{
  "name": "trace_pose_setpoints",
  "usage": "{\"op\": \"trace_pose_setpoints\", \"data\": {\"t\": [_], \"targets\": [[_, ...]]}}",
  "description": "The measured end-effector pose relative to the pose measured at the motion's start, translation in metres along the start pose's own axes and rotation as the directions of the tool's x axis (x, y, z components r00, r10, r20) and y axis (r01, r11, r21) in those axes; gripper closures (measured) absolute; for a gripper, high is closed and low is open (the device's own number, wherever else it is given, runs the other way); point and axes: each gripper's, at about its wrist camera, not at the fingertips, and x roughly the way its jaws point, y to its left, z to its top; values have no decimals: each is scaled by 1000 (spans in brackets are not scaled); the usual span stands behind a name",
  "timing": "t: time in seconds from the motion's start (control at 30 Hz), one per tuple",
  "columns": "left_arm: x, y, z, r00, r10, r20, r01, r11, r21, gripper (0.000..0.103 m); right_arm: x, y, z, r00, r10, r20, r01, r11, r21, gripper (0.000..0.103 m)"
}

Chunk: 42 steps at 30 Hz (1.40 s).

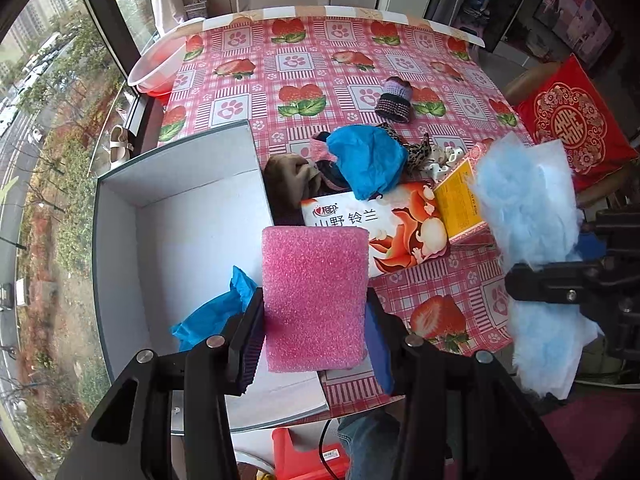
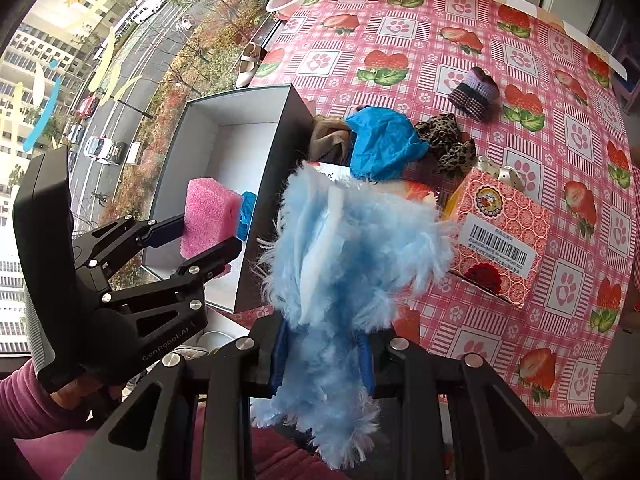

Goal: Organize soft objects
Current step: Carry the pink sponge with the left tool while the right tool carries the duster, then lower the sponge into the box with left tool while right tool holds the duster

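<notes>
My left gripper is shut on a pink foam sponge and holds it above the near right edge of an open white box. A blue crumpled bag lies inside the box. In the right wrist view the left gripper holds the pink sponge over the box. My right gripper is shut on a fluffy light-blue cloth, to the right of the box. That cloth also shows in the left wrist view.
A pile lies beyond the box: a blue bag, brown cloth, leopard-print fabric and a tissue pack. A knitted purple piece lies farther back. A pink carton stands at the right. A pink basin sits at the far left corner.
</notes>
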Motion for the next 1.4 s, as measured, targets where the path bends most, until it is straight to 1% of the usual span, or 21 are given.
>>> {"op": "trace_pose_setpoints", "data": {"t": [0.43, 0.7, 0.97, 1.13, 1.4], "targets": [[-5, 44, -20, 999, 47, 22, -44, 991, -128, 54, 10, 41, 21, 999, -38, -12, 37, 991, -127, 72], [-4, 69, -36, 996, 84, 0, -82, 972, -222, 54, 27, 68, 32, 999, -41, -32, 34, 978, -207, 72], [0, 91, -47, 992, 122, -27, -125, 948, -293, 54, 47, 92, 41, 997, -47, -60, 28, 957, -290, 72], [4, 100, -50, 990, 132, -40, -138, 935, -326, 54, 53, 108, 47, 995, -86, -44, 64, 930, -361, 72], [7, 108, -48, 989, 141, -44, -147, 924, -353, 54, 62, 121, 60, 995, -95, -40, 70, 911, -407, 72]]}}
